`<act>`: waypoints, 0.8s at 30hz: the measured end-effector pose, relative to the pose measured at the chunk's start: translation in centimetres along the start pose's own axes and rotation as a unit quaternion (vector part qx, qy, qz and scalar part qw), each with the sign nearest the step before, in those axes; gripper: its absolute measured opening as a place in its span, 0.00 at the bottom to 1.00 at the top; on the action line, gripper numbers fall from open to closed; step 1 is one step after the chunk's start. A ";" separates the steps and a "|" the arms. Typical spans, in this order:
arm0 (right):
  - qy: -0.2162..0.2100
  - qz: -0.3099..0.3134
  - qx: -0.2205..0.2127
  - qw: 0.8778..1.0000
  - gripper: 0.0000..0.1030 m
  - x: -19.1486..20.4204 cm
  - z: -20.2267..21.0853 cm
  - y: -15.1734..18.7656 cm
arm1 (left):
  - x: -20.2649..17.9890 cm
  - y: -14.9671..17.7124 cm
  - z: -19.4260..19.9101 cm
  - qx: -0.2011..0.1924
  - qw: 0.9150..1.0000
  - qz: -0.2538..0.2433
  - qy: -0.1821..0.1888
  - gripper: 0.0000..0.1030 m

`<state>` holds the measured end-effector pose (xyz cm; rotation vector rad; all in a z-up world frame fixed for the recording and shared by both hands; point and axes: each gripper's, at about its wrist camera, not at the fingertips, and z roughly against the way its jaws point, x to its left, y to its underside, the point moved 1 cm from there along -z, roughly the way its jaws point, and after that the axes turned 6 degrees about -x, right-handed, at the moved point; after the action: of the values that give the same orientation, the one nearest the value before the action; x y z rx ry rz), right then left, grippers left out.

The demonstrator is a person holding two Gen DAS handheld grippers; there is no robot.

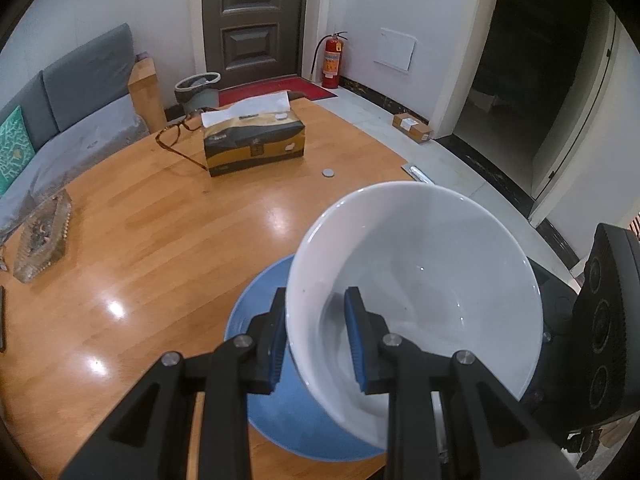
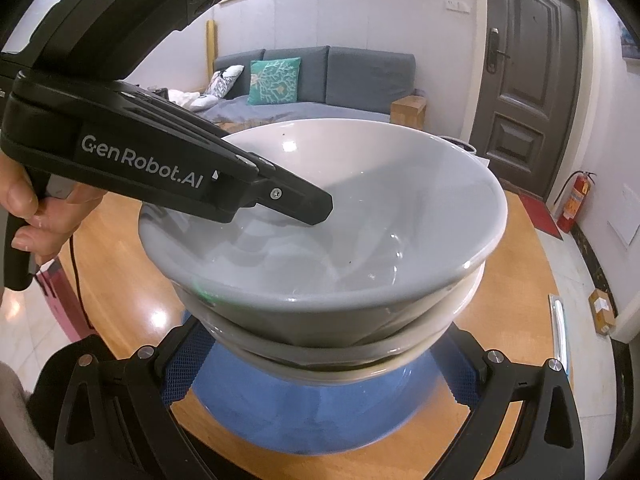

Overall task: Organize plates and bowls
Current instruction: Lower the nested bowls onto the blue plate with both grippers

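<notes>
My left gripper [image 1: 318, 344] is shut on the rim of a white bowl [image 1: 420, 272], one finger inside and one outside. In the right wrist view this top bowl [image 2: 360, 200] sits nested in a second white bowl [image 2: 340, 360], which stands on a blue plate [image 2: 304, 412]. The blue plate [image 1: 260, 320] lies on the wooden table [image 1: 160, 260]. My right gripper [image 2: 320, 376] is open, its fingers wide on either side of the lower bowl's base. The left gripper's body [image 2: 160, 152] reaches into the top bowl from the left.
A tissue box [image 1: 254, 142], glasses [image 1: 176, 136], a small round disc [image 1: 328, 172] and a glass ashtray [image 1: 42, 236] lie on the table's far side. A grey sofa [image 1: 72, 92], a bin [image 1: 198, 88], a door and a fire extinguisher [image 1: 332, 60] stand beyond.
</notes>
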<state>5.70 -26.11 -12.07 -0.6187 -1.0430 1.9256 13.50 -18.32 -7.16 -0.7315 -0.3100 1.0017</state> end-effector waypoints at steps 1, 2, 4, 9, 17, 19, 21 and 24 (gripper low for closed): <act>0.000 0.000 0.001 1.000 0.95 0.2 0.1 0.1 | 0.0 0.1 -0.1 0.001 1.000 0.000 0.001 0.22; 0.000 0.000 0.002 1.000 0.95 0.3 0.2 0.3 | 0.1 0.1 -0.3 0.002 1.000 0.001 0.001 0.22; 0.000 0.000 0.005 1.000 0.95 0.1 0.1 0.3 | 0.1 0.3 -0.5 0.004 1.000 0.003 0.003 0.22; 0.000 -0.001 0.016 1.000 0.95 -0.2 -0.6 -0.1 | 0.6 0.5 -1.5 0.011 1.000 0.010 0.010 0.22; 0.000 0.002 0.029 1.000 0.95 -0.4 -1.7 -0.2 | 1.3 0.8 -2.4 0.016 1.000 0.020 0.018 0.22; 0.000 0.002 0.032 0.999 0.95 -0.4 -2.0 -0.3 | 1.3 0.8 -2.6 0.018 0.999 0.021 0.018 0.22; -0.001 0.002 0.035 0.999 0.95 -0.3 -2.4 -0.4 | 1.5 1.0 -2.8 0.020 0.999 0.023 0.019 0.22; -0.003 0.002 0.039 0.999 0.95 -0.3 -2.7 -0.3 | 1.7 1.3 -3.0 0.023 0.999 0.027 0.019 0.22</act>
<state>7.95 -25.13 -13.25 -0.5723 -0.9670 1.9633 15.21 -17.74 -10.36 -0.7195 -0.2339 1.0409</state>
